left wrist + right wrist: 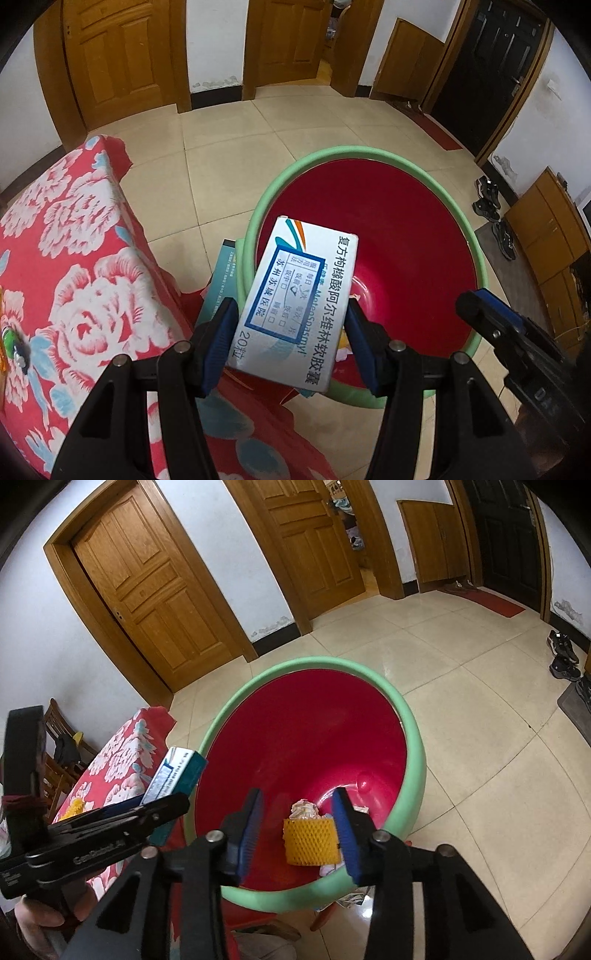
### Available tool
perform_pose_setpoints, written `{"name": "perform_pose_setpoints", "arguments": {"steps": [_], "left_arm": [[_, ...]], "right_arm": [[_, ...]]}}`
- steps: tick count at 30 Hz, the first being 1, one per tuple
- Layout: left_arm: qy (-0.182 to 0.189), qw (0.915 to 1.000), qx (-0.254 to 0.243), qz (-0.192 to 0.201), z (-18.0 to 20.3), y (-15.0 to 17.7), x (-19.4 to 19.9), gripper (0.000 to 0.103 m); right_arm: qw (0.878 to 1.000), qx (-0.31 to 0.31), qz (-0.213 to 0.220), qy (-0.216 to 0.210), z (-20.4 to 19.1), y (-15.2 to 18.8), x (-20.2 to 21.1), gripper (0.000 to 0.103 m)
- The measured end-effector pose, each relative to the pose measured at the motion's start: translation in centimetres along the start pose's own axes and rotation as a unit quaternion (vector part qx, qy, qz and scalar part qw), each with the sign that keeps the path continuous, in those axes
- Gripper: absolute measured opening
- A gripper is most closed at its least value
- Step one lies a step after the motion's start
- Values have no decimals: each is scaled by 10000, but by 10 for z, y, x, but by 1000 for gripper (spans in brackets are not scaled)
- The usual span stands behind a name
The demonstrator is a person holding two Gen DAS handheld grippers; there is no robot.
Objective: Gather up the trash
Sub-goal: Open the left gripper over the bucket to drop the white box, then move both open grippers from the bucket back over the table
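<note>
My left gripper is shut on a white and blue medicine box and holds it over the near rim of the red basin with a green rim. The box also shows in the right wrist view, beside the basin's left rim. My right gripper is open and empty above the basin. Inside the basin lie a yellow foam net sleeve and a crumpled wrapper.
A table with a red floral cloth stands left of the basin, with small colourful items on it. Tiled floor lies beyond, with wooden doors, shoes and a cabinet at right.
</note>
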State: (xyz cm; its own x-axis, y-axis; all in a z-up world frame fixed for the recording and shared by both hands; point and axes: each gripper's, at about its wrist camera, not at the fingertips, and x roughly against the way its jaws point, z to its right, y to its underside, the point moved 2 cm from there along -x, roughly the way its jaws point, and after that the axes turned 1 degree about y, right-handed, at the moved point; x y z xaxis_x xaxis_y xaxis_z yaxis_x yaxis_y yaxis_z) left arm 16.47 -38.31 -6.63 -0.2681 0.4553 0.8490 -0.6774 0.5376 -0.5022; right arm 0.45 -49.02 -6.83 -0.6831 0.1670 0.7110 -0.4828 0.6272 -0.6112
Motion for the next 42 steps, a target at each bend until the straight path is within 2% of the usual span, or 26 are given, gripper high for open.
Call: {"name": "perform_pose_setpoints", "arguments": {"steps": [6, 18, 22, 27, 42], "left_arm": [[141, 9999, -89, 39, 7, -2, -2, 59], [56, 9998, 43, 160, 2, -2, 19, 60], [54, 9997, 129, 212, -3, 4, 32, 60], [14, 9993, 219, 293, -11, 14, 53, 60], [-434, 9943, 800, 564, -68, 70, 128, 60]], "right_arm": [[10000, -78, 4, 18, 2, 1, 2, 55], [10000, -81, 50, -24, -2, 2, 15, 60], [9999, -28, 100, -74, -9, 4, 23, 67], [9997, 31, 154, -170, -20, 9, 36, 74], [9975, 331, 152, -604, -69, 30, 63, 77]]}}
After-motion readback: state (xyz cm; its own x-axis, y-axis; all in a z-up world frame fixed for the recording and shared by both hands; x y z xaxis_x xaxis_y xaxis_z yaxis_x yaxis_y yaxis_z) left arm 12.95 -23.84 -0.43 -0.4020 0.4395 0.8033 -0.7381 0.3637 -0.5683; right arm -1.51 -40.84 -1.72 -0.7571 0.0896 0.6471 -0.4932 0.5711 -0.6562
